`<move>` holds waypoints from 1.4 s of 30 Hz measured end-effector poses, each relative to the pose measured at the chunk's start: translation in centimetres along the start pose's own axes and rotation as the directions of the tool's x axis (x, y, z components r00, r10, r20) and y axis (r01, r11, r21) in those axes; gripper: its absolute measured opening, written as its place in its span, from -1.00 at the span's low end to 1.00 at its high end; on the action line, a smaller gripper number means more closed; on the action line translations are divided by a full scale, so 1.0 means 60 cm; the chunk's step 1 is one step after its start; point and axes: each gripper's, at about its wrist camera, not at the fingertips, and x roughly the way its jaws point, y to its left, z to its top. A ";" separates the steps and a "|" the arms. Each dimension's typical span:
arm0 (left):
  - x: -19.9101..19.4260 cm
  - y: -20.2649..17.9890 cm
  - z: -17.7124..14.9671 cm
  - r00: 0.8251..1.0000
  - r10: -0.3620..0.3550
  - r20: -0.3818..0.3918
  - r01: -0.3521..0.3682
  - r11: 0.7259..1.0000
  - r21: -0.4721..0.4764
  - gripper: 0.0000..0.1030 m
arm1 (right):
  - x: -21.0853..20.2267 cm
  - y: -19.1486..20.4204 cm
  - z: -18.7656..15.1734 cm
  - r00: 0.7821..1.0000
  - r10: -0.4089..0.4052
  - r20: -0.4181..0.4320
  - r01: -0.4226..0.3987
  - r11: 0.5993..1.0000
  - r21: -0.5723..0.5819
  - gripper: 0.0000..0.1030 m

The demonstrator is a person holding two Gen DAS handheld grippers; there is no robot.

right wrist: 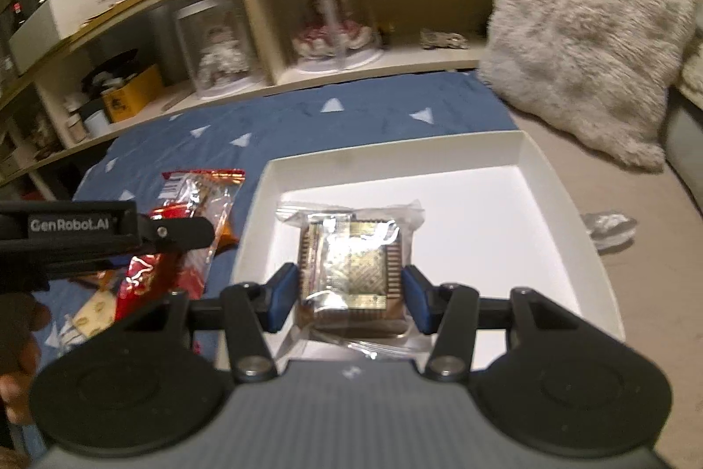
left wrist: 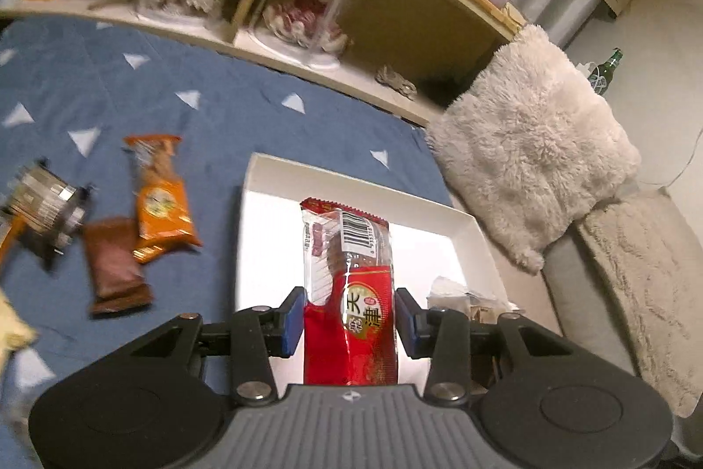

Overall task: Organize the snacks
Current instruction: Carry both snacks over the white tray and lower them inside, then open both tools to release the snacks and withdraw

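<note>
My left gripper (left wrist: 349, 319) is shut on a long red snack packet (left wrist: 347, 262) with a barcode, held over the near left part of the white box (left wrist: 281, 179). The right wrist view shows that gripper (right wrist: 193, 231) from the side, left of the white box (right wrist: 395, 146), with the red packet (right wrist: 193, 205) in it. My right gripper (right wrist: 349, 302) is shut on a gold-brown square snack in a clear wrapper (right wrist: 351, 262), above the box's near half. An orange packet (left wrist: 160, 196) and a brown packet (left wrist: 114, 267) lie on the blue cloth (left wrist: 219, 117).
A fluffy cushion (right wrist: 584, 42) leans at the right of the box. Behind the cloth runs a wooden shelf (right wrist: 263, 29) with glass domes. A crumpled clear wrapper (right wrist: 610, 227) lies right of the box. A blurred silvery thing (left wrist: 44, 205) sits at the far left. A hand (right wrist: 17, 337) shows at the edge.
</note>
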 end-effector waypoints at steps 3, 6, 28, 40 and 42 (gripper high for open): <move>0.031 0.000 -0.011 1.000 -0.018 -0.026 0.017 1.000 -0.019 -0.14 | 0.007 -0.017 0.003 1.000 -0.014 -0.006 0.014 1.000 0.010 0.12; 0.061 0.008 -0.021 0.998 -0.027 -0.055 0.024 0.999 -0.046 -0.14 | 0.013 -0.033 0.000 0.999 -0.039 -0.021 0.039 0.999 0.010 0.12; 0.109 0.032 -0.037 0.989 0.051 -0.141 -0.046 0.998 0.041 0.36 | 0.110 -0.040 -0.005 0.982 -0.128 -0.136 0.122 0.991 -0.055 0.23; 0.075 0.010 -0.037 0.978 0.114 -0.173 -0.088 0.984 0.153 0.50 | 0.083 -0.051 -0.014 0.975 -0.136 -0.178 0.132 0.991 -0.039 0.41; 0.070 0.005 -0.038 0.977 0.121 -0.175 -0.091 0.981 0.170 0.51 | 0.080 -0.051 -0.015 0.972 -0.147 -0.181 0.142 0.989 -0.039 0.42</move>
